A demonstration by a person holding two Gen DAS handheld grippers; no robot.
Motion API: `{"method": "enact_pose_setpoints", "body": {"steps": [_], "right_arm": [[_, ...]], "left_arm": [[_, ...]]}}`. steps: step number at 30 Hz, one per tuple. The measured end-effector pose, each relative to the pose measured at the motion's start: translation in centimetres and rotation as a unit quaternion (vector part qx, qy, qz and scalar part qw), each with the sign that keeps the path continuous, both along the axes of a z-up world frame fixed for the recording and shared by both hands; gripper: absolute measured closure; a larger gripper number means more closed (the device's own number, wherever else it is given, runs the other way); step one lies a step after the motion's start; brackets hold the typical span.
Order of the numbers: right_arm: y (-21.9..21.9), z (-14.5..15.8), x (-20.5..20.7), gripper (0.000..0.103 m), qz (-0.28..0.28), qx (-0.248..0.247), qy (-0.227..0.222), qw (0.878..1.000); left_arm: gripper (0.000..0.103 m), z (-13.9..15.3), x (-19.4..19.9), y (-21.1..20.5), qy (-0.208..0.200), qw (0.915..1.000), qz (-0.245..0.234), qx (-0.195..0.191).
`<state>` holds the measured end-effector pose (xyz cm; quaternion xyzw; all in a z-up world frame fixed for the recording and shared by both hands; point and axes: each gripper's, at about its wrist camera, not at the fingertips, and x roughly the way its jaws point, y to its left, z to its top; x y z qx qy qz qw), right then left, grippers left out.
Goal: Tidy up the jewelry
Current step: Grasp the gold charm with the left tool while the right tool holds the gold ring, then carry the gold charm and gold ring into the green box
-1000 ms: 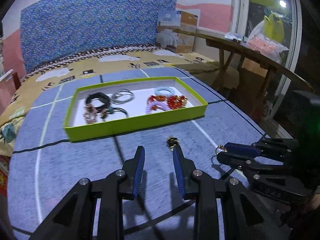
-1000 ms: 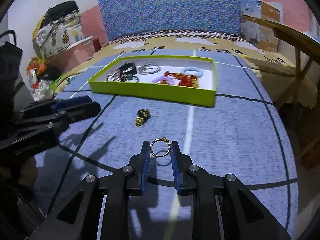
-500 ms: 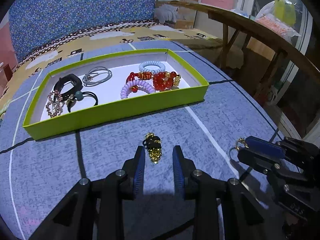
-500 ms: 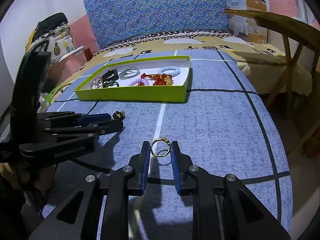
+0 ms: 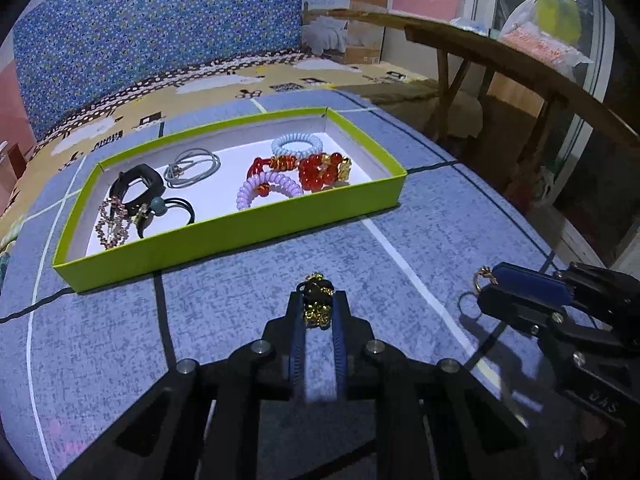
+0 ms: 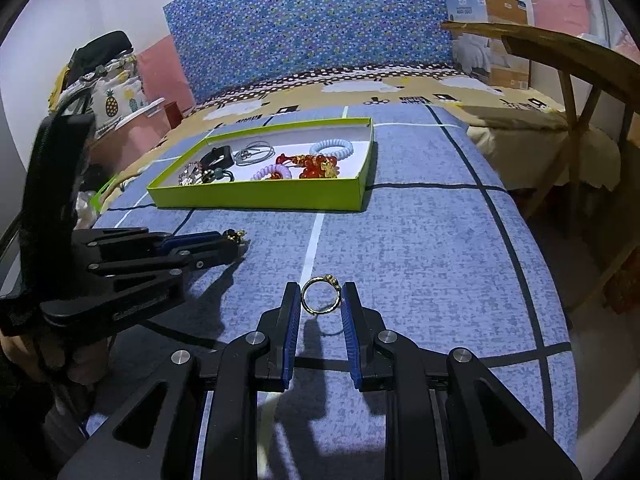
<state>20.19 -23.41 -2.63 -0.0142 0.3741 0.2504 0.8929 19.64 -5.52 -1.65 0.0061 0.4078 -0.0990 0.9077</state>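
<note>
green tray (image 5: 224, 236), upper left of centre in the left wrist view: shallow, lime walls, white floor, resting on the blue checked bed cover (image 5: 224, 292). contents, left to right: pink beaded bracelet (image 5: 110, 224); black hair ties (image 5: 138, 186); grey elastic loops (image 5: 192, 166); lilac spiral hair tie (image 5: 266, 188); red bead bracelet with gold accents (image 5: 320, 168); pale blue spiral hair tie (image 5: 296, 145).

left tool (image 5: 318, 312), lower centre of the same view: blue-padded fingers drawn close on either side of a black and gold beaded charm (image 5: 318, 300), a small clump of dark beads and gold links, in contact with both pads, below the tray's near wall.

right tool (image 6: 320, 304), lower centre of the right wrist view: fingers narrowed onto a gold ring (image 6: 320, 300), a thin band standing upright with a small ornament at top right, pinched between the pads, above the cover and well apart from the tray.
</note>
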Motion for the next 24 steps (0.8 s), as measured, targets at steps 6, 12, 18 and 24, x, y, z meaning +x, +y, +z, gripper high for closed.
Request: {"method": "enact_pose_setpoints", "body": {"steps": [6,12,18,24], "right_arm": [[0.1,0.6,-0.4,0.082,-0.001,0.003,-0.004,1.000],[0.7,1.1,-0.5,0.082,0.001,0.010,-0.005,1.000],[1.6,1.8,-0.1,0.082,0.008,0.013,-0.009,1.000],[2.8,2.9,0.9,0.082,0.021,0.008,-0.022,1.000]], "left_arm": [[0.088,1.0,-1.3,1.2,-0.017,0.9997,0.006,-0.017],[0.088,2.0,-2.1,2.8,-0.034,0.9989,0.020,-0.025],[0.088,2.9,-2.1,4.5,-0.050,0.9978,0.033,-0.030],[0.088,3.7,-1.1,5.7,-0.065,0.9967,0.038,-0.030]]}}
